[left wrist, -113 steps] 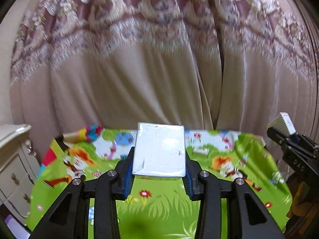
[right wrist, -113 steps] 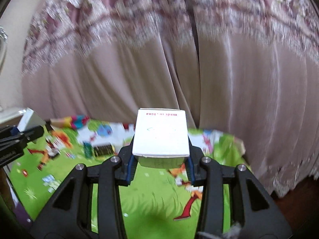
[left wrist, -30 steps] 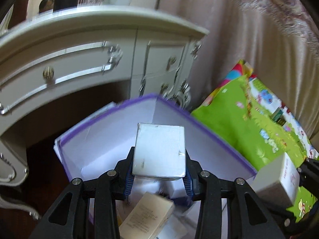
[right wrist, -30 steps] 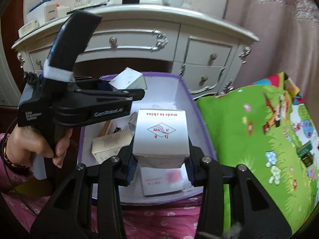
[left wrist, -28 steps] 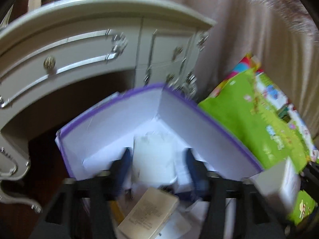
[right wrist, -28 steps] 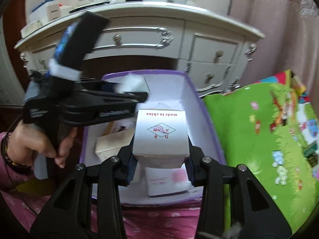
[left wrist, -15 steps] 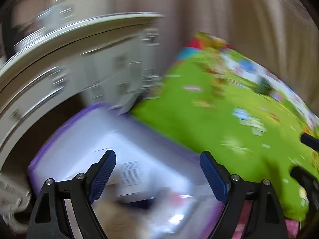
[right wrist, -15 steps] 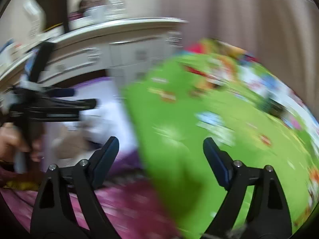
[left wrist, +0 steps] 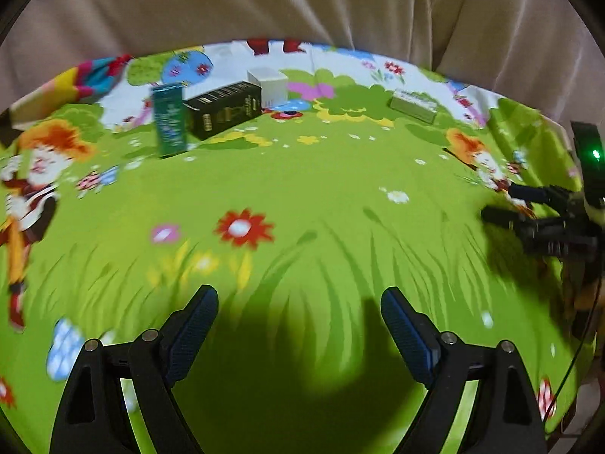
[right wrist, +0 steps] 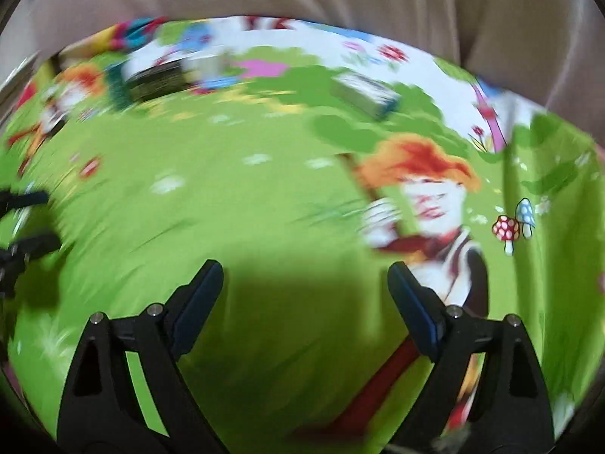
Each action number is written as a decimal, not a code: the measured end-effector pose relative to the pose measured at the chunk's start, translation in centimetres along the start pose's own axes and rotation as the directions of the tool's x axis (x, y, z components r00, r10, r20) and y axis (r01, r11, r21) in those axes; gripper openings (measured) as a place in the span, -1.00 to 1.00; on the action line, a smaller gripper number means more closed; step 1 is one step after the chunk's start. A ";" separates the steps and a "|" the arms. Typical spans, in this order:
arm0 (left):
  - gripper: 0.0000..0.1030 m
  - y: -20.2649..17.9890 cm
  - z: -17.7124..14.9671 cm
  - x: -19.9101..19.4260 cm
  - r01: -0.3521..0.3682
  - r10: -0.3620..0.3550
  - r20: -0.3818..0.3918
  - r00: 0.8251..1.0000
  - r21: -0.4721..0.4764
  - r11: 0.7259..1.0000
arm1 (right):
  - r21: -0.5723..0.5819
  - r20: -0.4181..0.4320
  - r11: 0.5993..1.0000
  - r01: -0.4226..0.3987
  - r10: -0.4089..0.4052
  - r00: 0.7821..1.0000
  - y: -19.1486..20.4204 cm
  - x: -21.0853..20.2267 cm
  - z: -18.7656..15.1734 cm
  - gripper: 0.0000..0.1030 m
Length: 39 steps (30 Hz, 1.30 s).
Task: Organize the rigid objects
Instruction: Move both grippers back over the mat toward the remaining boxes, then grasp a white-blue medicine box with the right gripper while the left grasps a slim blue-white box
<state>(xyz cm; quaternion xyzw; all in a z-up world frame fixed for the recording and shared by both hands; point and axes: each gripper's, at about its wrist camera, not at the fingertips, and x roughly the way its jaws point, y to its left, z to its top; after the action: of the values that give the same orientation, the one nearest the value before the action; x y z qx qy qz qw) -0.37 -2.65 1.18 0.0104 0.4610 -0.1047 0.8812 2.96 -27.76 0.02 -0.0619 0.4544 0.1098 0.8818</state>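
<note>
Both grippers hang open and empty over a table with a green cartoon-print cloth (left wrist: 302,189). My left gripper (left wrist: 298,299) points down at bare cloth. At the far left of that view stand a teal box (left wrist: 169,119), a black box (left wrist: 223,109) and a small white box (left wrist: 269,84). A flat grey-green box (left wrist: 412,105) lies at the far right. The right gripper's fingers (left wrist: 506,217) show at the right edge of the left wrist view. In the blurred right wrist view my right gripper (right wrist: 304,274) is above the cloth, with the flat box (right wrist: 365,94) and black box (right wrist: 159,77) far ahead.
A pinkish-beige curtain (left wrist: 302,3) hangs right behind the table's far edge. The cloth (right wrist: 264,189) droops over the table's sides. The left gripper's fingers (right wrist: 26,223) show at the left edge of the right wrist view.
Both grippers let their white boxes go into the purple-rimmed bin beside the dresser, opened wide, and swung back over the green table. The bin and dresser have left both views.
</note>
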 end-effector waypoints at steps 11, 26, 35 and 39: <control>1.00 0.1 0.5 1.6 -0.048 0.047 0.011 0.999 0.036 0.998 | -0.024 -0.018 0.998 -0.055 0.054 0.998 -6.3 9.5 10.5 0.87; 1.00 1.2 1.0 1.9 -0.043 0.043 -0.004 0.999 0.044 0.998 | -0.133 -0.015 0.983 -0.126 0.125 0.992 -2.0 6.5 8.1 -0.29; 1.00 11.0 8.4 2.8 -0.013 0.025 0.047 0.999 -0.258 0.966 | -0.096 0.045 0.990 -0.099 0.103 0.994 2.9 0.4 0.0 -0.25; 1.00 13.9 14.1 0.6 0.022 0.090 0.263 0.961 -0.397 0.918 | -0.072 0.043 0.989 -0.133 0.136 0.990 2.5 1.0 0.8 -0.22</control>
<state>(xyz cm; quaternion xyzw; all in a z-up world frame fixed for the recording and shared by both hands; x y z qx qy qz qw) 14.07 9.22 7.69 -0.1745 0.3452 0.0057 0.9221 3.49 -25.08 -0.36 -0.0589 0.4321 0.1861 0.8804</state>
